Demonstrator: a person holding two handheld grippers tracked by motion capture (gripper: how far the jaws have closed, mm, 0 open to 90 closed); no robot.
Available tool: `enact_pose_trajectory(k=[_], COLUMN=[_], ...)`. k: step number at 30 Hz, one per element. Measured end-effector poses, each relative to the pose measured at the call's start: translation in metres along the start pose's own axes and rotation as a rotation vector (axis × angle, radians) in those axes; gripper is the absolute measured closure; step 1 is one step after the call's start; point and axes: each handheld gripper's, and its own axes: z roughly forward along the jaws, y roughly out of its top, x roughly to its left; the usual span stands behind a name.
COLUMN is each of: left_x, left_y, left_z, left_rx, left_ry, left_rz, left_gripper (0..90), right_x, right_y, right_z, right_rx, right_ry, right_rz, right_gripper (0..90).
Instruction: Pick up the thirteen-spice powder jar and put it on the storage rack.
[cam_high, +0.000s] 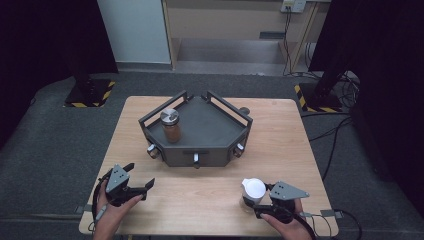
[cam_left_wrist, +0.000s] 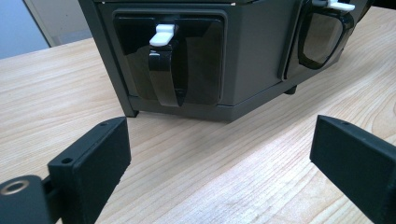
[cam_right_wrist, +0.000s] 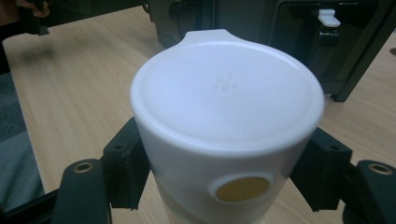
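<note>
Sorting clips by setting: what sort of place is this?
Likely a lab or recording room: a bare wooden table on grey carpet, black stands with hazard-striped bases, and loose cables.

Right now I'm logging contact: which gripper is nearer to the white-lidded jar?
Right. The right gripper has its jaws closed on the white-lidded jar near the table's front edge. The left gripper sits open, far across the table from it.

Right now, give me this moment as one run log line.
right gripper: shut on white-lid jar | left gripper: open, empty, on table | rack: holds brown jar
</note>
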Motion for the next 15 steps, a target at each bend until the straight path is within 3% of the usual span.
enact_pose_trajectory(k=[15], left_x=[-0.0001], left_y=[0.0010], left_z=[0.0009], left_rx=[0.008], left_ry=[-0.002], left_rz=[0.009], left_gripper=[4.8], right_x=[0.0039], right_y=[0.0028], right_z=[-0.0004], right_rx=[0.011], right_ry=[-0.012], right_rz=[-0.016], right_gripper=[31.1])
